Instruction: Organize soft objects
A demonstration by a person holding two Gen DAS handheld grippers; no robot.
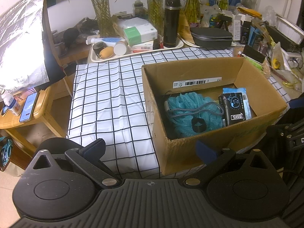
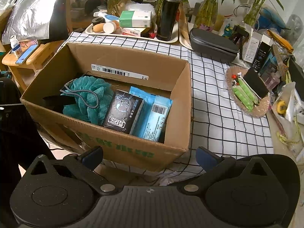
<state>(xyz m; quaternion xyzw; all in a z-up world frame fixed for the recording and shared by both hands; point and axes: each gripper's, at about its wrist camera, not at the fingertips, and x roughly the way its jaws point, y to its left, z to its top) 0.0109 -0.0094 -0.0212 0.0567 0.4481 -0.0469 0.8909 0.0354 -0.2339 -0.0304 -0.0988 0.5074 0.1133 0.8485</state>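
Note:
An open cardboard box (image 1: 266, 87) (image 2: 182, 87) stands on the checked tablecloth. Inside lie a teal bath pouf (image 1: 190, 102) (image 2: 89, 91) with a grey cord, a black tissue pack (image 1: 234, 106) (image 2: 123, 112) and a light blue wipes pack (image 1: 235, 90) (image 2: 153, 117). A black ring (image 1: 198, 124) rests on the pouf. My left gripper (image 1: 151, 148) is open and empty, at the box's near left corner. My right gripper (image 2: 149, 155) is open and empty, in front of the box's near wall.
A tray (image 1: 95, 57) (image 2: 89, 30) at the back holds a tissue box, a black flask (image 1: 171, 22) (image 2: 168, 13) and small items. A grey case (image 1: 211, 37) (image 2: 212, 43), vases and clutter line the back and right. A wicker dish (image 2: 247, 95) sits right. A wooden stool (image 1: 40, 110) with a phone stands left.

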